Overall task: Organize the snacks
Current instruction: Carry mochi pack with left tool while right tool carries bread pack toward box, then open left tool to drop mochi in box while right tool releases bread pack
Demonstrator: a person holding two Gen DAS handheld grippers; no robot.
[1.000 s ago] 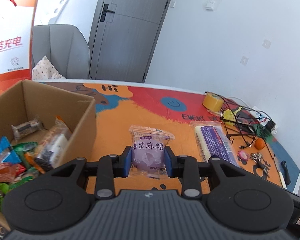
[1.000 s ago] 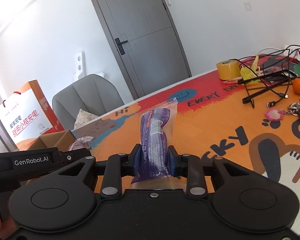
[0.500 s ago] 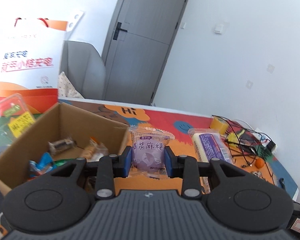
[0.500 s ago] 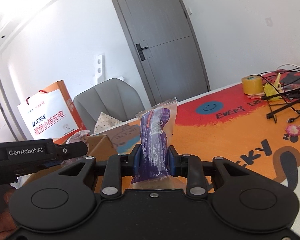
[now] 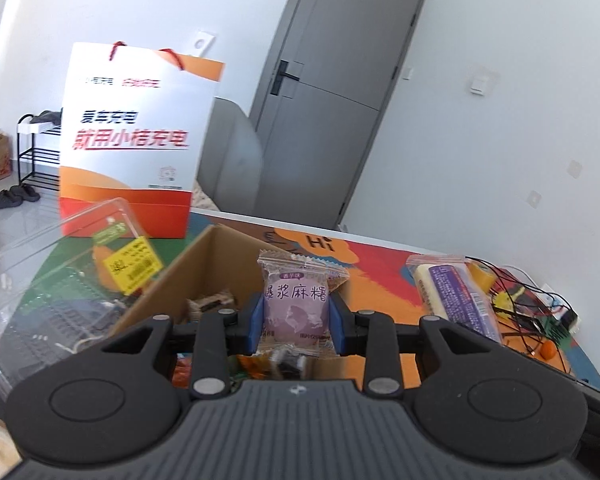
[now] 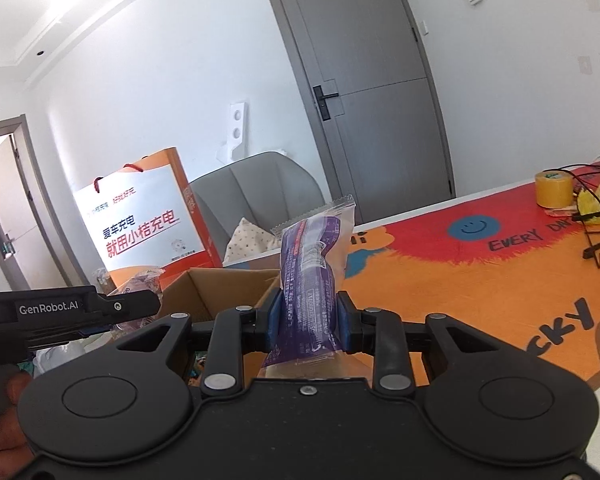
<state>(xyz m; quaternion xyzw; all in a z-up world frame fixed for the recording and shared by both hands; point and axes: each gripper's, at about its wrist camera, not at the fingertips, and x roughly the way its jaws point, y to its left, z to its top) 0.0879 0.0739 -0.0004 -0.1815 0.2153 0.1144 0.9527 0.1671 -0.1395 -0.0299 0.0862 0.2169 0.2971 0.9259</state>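
Shift since a second ago: both held snacks have travelled from over the open table toward the cardboard box, and both views have tipped up to show more wall.
Left wrist view: the left gripper [image 5: 296, 322] has its jaws closed narrowly on the purple mochi packet [image 5: 295, 307], which now hangs over the cardboard box [image 5: 204, 258] instead of the orange mat; other wrapped snacks lie inside the box.
Right wrist view: the right gripper [image 6: 309, 328] has its jaws pinched tight on the long purple bar packet [image 6: 310, 280], upright, just beside the box's near edge.
Task meaning: probably the carry step is nearly over; dropping each packet into the box looks next.
Watch: the bar packet is not yet clearly over the opening.
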